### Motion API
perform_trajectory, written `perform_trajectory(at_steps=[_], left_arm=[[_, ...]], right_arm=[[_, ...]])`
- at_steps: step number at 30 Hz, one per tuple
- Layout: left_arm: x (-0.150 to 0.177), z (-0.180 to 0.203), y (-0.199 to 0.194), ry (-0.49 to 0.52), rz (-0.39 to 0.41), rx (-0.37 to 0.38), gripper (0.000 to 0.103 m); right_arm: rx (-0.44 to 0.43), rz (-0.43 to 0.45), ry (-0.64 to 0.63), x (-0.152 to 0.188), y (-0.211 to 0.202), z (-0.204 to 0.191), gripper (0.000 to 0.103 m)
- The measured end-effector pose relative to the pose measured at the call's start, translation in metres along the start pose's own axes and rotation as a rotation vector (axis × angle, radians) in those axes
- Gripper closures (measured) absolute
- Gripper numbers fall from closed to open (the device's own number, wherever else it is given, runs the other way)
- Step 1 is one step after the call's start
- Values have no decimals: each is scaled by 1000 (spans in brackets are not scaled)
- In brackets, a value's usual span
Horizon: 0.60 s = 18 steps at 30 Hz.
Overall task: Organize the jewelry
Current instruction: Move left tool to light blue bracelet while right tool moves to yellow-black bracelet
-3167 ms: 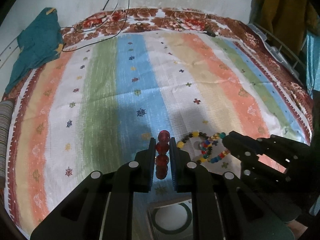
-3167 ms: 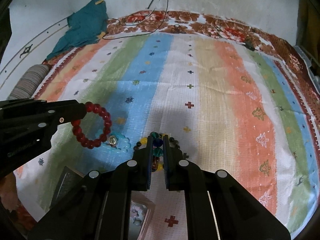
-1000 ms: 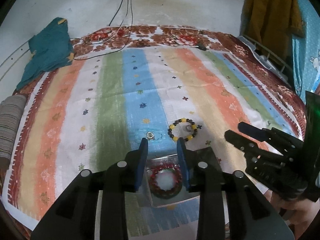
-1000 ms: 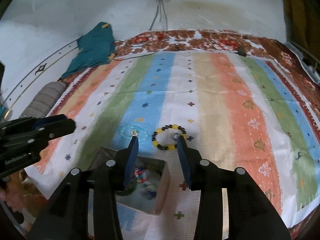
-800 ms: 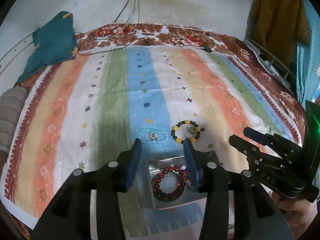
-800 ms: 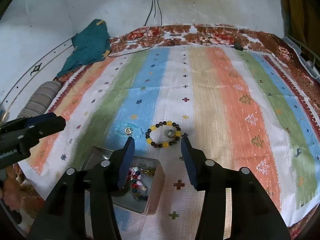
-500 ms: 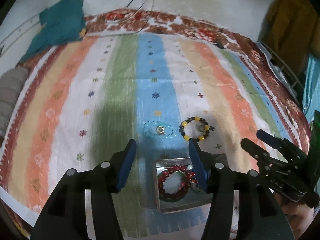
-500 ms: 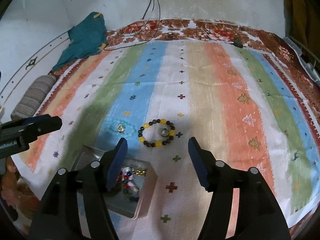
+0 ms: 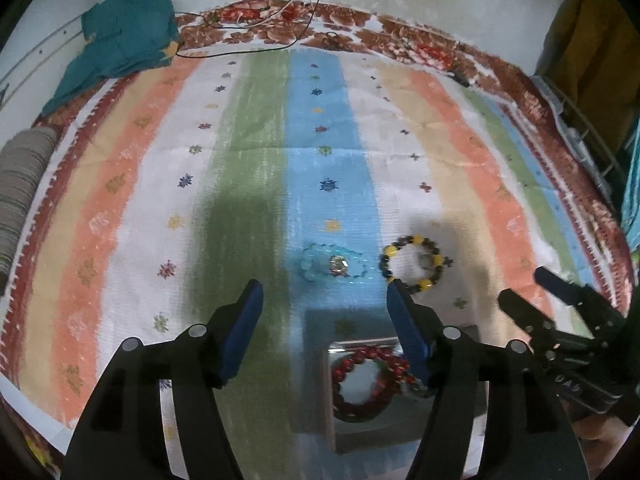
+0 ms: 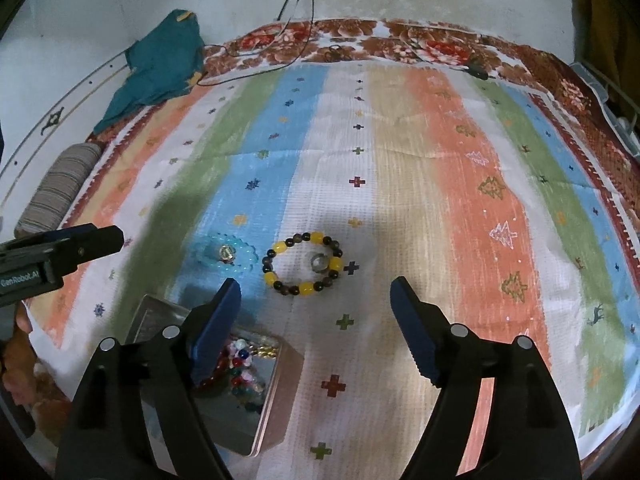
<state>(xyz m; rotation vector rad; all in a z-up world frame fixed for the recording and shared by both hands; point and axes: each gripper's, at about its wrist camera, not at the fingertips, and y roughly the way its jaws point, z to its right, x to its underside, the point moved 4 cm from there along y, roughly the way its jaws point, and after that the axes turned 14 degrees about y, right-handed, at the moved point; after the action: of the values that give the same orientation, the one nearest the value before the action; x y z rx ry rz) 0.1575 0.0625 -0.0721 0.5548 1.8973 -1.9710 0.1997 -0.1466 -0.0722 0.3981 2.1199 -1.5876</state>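
Note:
A metal tin (image 9: 352,436) (image 10: 276,396) sits on the striped cloth near its front edge. A red bead bracelet (image 9: 362,378) lies inside it, and a multicoloured bead string (image 10: 240,364) shows in it too. A yellow-and-dark bead bracelet (image 9: 412,264) (image 10: 304,264) with a small ring (image 10: 318,262) inside lies beyond the tin. A clear blue bracelet (image 9: 332,266) (image 10: 224,254) lies left of it. My left gripper (image 9: 324,300) is open and empty above the tin. My right gripper (image 10: 316,300) is open and empty just short of the yellow bracelet.
The striped cloth (image 10: 400,160) covers a bed against a white wall. A teal garment (image 9: 120,40) (image 10: 160,64) lies at the far left corner, with cables (image 9: 248,28) beside it. A striped bolster (image 10: 60,192) lies at the left edge. A wire rack (image 9: 580,128) stands at the right.
Both grippers released their bracelets into the tin, opened wide and rose back. The red and multicoloured bracelets now lie in the tin. The view has tilted down toward the yellow and blue bracelets.

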Motion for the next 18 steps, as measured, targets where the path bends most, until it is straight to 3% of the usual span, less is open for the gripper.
perform_trajectory(at_steps=[18], left_arm=[[-16, -10, 36, 3, -68, -11, 37]], right_arm=[[54, -21, -7, -22, 32, 7, 24]])
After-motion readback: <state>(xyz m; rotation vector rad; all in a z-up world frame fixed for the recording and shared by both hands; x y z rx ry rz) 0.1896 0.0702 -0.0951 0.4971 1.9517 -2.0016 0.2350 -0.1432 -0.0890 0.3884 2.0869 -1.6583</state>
